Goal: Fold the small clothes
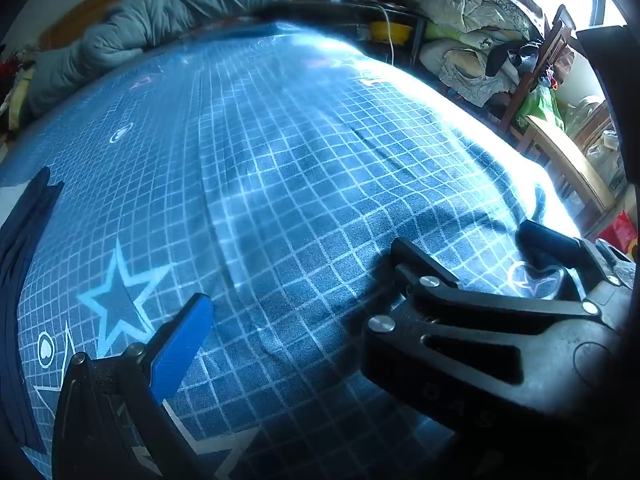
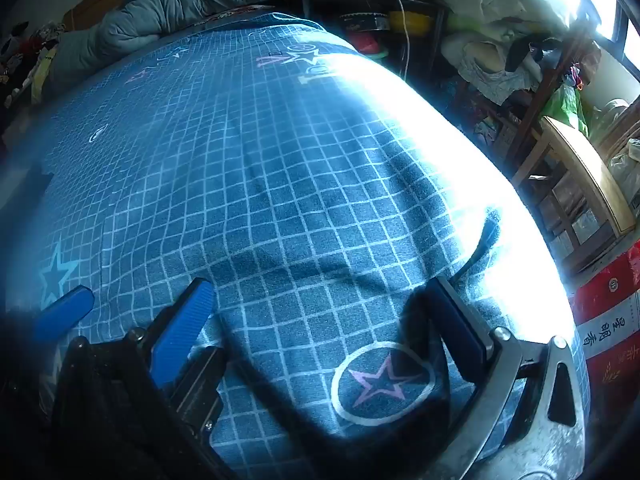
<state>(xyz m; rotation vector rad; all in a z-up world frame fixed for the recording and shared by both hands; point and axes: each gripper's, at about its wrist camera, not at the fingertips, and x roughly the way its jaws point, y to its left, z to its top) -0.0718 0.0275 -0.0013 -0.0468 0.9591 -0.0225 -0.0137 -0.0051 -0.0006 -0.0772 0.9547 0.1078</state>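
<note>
Left gripper (image 1: pixel 304 276) held over checked sheet (image 1: pixel 280 140), jaws spread, right gripper (image 2: pixel 320 308) likewise spread, dark garment (image 1: pixel 24 240) seen at 9 o'clock.

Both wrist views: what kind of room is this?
Likely a cluttered bedroom: a bed with a blue checked sheet, a rolled grey quilt at its far end, and bedding piled beside a wooden chair.

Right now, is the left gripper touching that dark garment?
Apart. The left wrist view shows the left gripper open over bedsheet, the dark garment far aside.
</note>
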